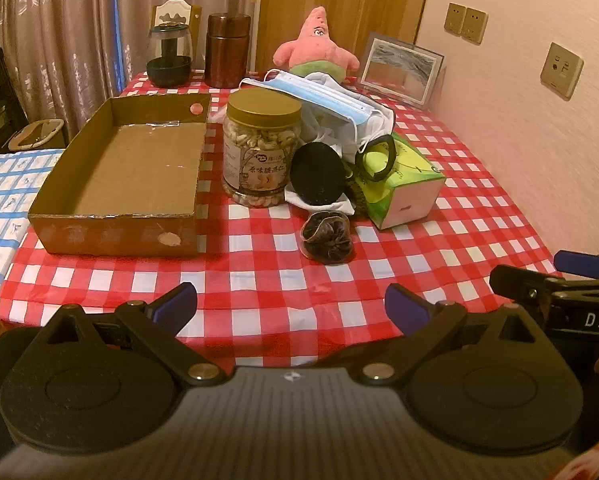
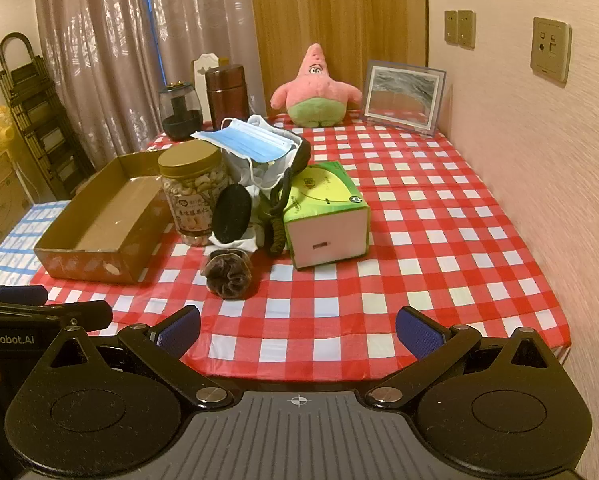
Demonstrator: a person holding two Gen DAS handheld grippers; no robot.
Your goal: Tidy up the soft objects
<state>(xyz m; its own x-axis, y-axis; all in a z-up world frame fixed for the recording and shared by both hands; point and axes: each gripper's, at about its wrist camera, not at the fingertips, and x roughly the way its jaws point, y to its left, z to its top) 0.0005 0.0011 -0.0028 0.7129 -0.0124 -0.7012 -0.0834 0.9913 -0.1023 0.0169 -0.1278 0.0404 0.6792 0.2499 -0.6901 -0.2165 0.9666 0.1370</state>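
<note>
A dark scrunchie lies on the red checked cloth in front of a pile: a blue face mask over white cloth, a black round pad and dark cords. An empty cardboard tray sits to the left. A pink star plush stands at the back. My left gripper is open above the near table edge, nothing between its fingers. My right gripper is open too, short of the scrunchie; its tip shows at the right of the left wrist view.
A nut jar stands between tray and pile, a green tissue box to the right. A brown canister, a dark glass jar and a picture frame line the back. The wall runs close along the right.
</note>
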